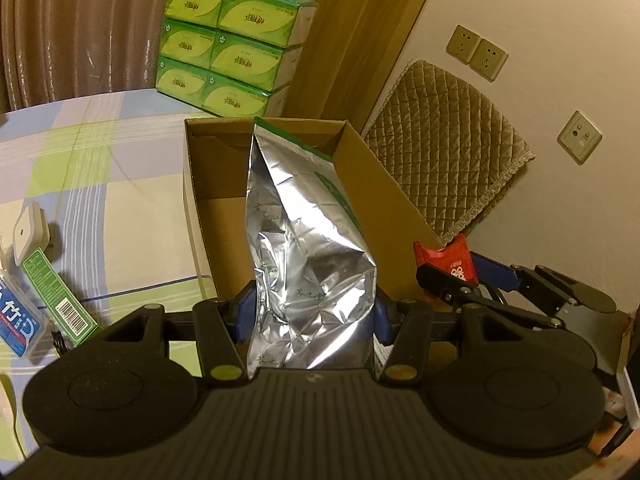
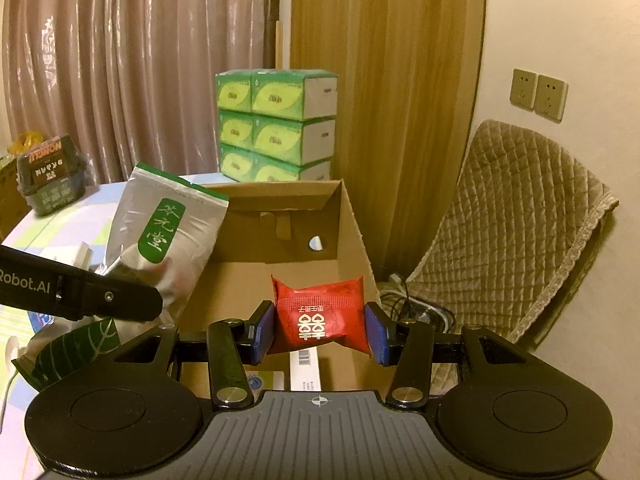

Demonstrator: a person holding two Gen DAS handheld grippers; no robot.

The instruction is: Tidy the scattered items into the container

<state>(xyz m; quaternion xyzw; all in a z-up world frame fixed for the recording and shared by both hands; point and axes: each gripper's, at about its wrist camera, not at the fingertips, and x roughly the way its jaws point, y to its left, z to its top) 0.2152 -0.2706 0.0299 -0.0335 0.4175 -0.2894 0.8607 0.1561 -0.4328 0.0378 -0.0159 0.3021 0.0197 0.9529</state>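
My left gripper (image 1: 312, 316) is shut on a tall silver foil pouch (image 1: 304, 248) with a green label; the pouch stands upright over the near end of the open cardboard box (image 1: 376, 200). My right gripper (image 2: 320, 330) is shut on a small red packet (image 2: 320, 312) with white characters, held above the near part of the box (image 2: 352, 224). In the right wrist view the silver pouch (image 2: 168, 224) leans at the box's left wall with the left gripper's arm across it. In the left wrist view the red packet (image 1: 452, 260) shows at the box's right corner.
A stack of green tissue packs (image 1: 232, 44) stands behind the box on the checked tablecloth (image 1: 100, 160). A green carton (image 1: 56, 296), a blue box (image 1: 16, 320) and a white device (image 1: 28, 232) lie at the left. A quilted chair back (image 2: 512, 224) stands right. A white slip (image 2: 304, 368) lies inside the box.
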